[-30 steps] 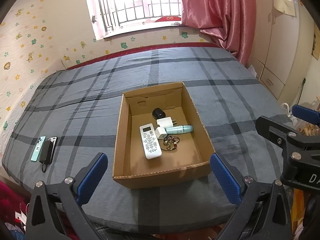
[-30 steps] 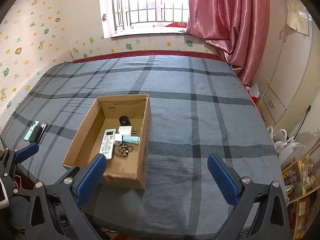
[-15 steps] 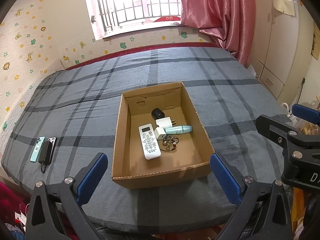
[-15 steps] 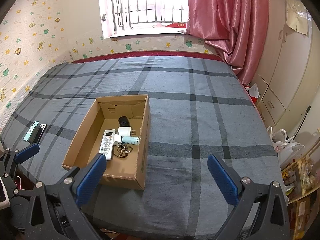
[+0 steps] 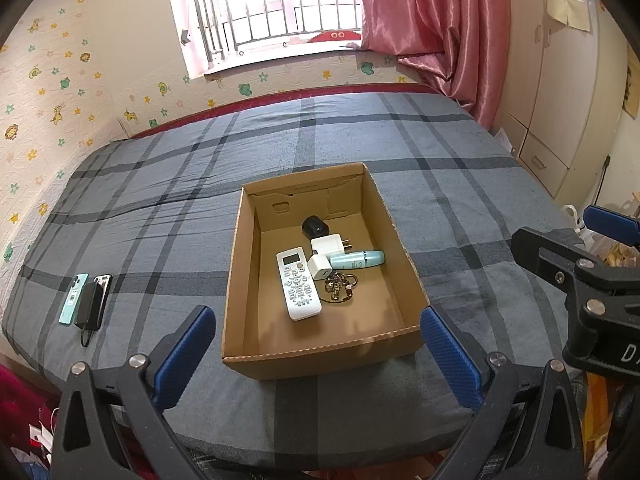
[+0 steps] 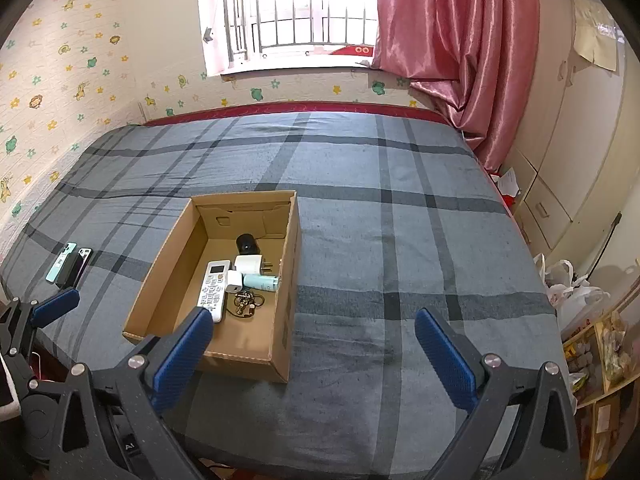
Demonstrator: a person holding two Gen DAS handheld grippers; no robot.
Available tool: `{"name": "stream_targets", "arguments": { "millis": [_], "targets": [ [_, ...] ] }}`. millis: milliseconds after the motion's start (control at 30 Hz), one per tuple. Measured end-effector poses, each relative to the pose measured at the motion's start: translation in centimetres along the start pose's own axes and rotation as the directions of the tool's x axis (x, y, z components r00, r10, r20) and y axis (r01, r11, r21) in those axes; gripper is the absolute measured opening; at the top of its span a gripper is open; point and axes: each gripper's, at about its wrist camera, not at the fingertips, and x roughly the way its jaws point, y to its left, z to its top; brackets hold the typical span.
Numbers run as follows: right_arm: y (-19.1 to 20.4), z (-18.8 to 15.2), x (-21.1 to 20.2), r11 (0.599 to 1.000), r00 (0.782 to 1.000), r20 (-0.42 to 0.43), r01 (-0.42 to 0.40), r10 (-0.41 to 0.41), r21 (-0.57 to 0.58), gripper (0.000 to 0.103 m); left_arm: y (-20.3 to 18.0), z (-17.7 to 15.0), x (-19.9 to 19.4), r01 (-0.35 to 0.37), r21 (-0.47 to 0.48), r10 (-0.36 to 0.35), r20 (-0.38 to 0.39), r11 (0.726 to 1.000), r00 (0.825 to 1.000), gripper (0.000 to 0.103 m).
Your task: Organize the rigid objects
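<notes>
An open cardboard box sits on the grey plaid bed. Inside lie a white remote, two white plug adapters, a teal tube, a black round item and a key bunch. My left gripper hangs open over the bed's near edge, just in front of the box. My right gripper is open too, near the box's front right corner. Both hold nothing.
Two phones and a black power bank lie at the bed's left edge. A pink curtain and cupboards stand to the right. White plastic bags sit on the floor by the bed's right side.
Both views have shifted only slightly; the box and its contents stay put, and both grippers remain open.
</notes>
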Motion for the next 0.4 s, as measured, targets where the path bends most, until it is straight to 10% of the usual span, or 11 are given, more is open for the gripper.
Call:
{"name": "stream_targets", "arguments": {
  "millis": [400],
  "targets": [
    [0.04,0.37,0.80,1.000,1.000,-0.016,-0.001,0.001,-0.002,0.103,0.16,0.33,1.03,0.006,0.005,-0.006,-0.010,1.000,1.000,0.103]
  ]
}}
